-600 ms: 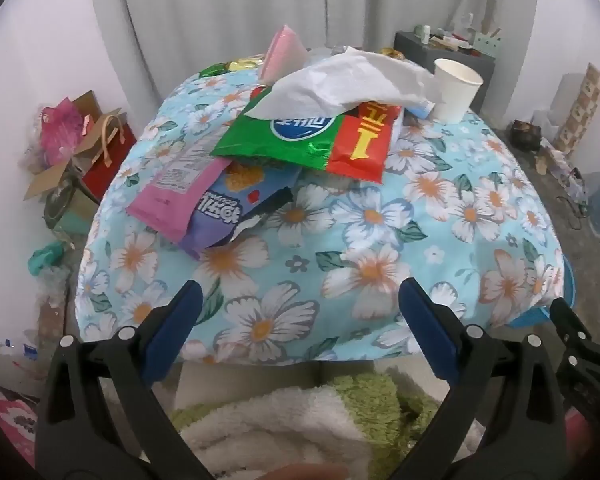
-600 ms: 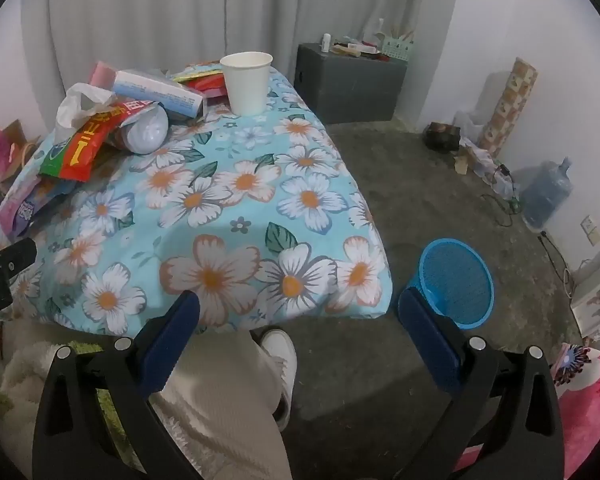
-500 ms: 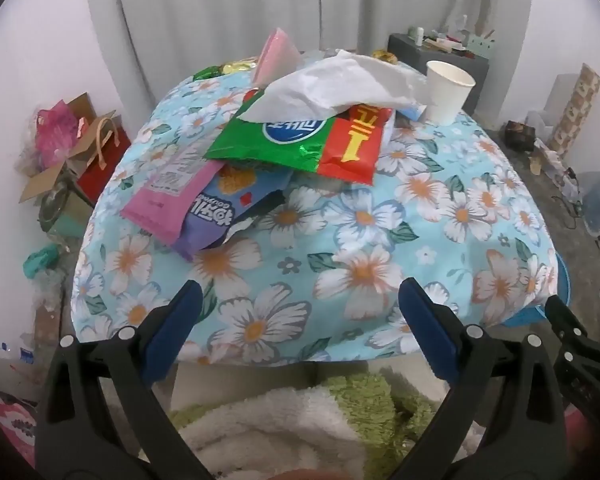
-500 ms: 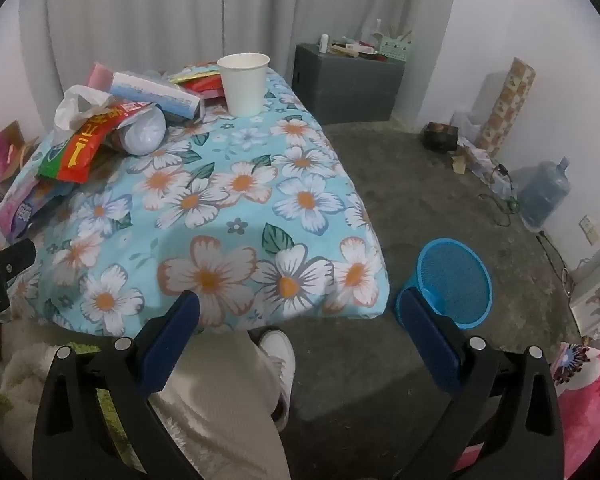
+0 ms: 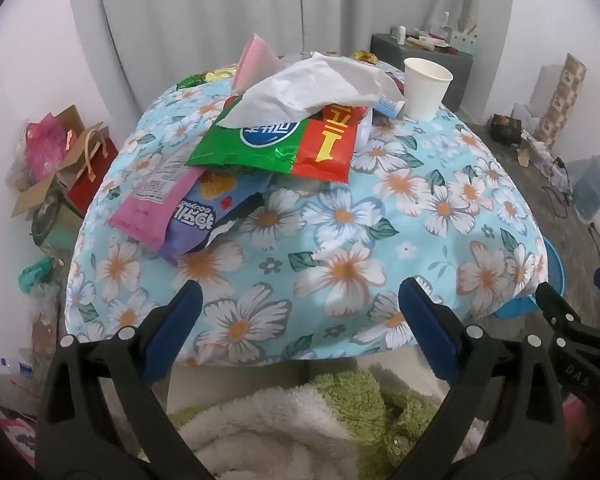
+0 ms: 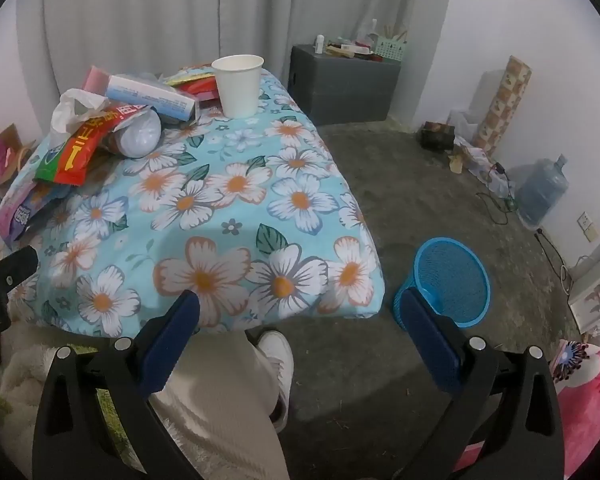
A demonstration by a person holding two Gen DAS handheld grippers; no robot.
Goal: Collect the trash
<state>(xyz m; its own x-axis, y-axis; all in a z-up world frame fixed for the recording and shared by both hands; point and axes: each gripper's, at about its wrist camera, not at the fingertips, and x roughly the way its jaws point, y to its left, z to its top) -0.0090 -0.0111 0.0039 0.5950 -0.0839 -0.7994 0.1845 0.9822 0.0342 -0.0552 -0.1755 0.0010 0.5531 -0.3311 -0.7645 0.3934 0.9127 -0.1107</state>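
Note:
A heap of trash lies on the flowered tablecloth (image 5: 340, 216): a white crumpled tissue (image 5: 312, 88), a green and red snack bag (image 5: 284, 144), a pink wrapper (image 5: 156, 196), a purple wrapper (image 5: 196, 224) and a white paper cup (image 5: 424, 88). My left gripper (image 5: 296, 308) hangs open over the table's near edge, well short of the heap. My right gripper (image 6: 296, 312) is open too, at the table's near right corner, with nothing between its fingers. From that side I see the cup (image 6: 238, 84), a white-blue tube (image 6: 152, 96) and the blue mesh bin (image 6: 448, 280) on the floor.
A person's light trousers and white shoe (image 6: 278, 356) show under the table edge. A grey cabinet (image 6: 344, 84) stands at the back, a water jug (image 6: 540, 192) and cables at the right wall. Bags and boxes (image 5: 60, 160) crowd the floor at left.
Both views have drawn back and tilted slightly, so the table sits a little farther off. Both grippers stay open and hold nothing.

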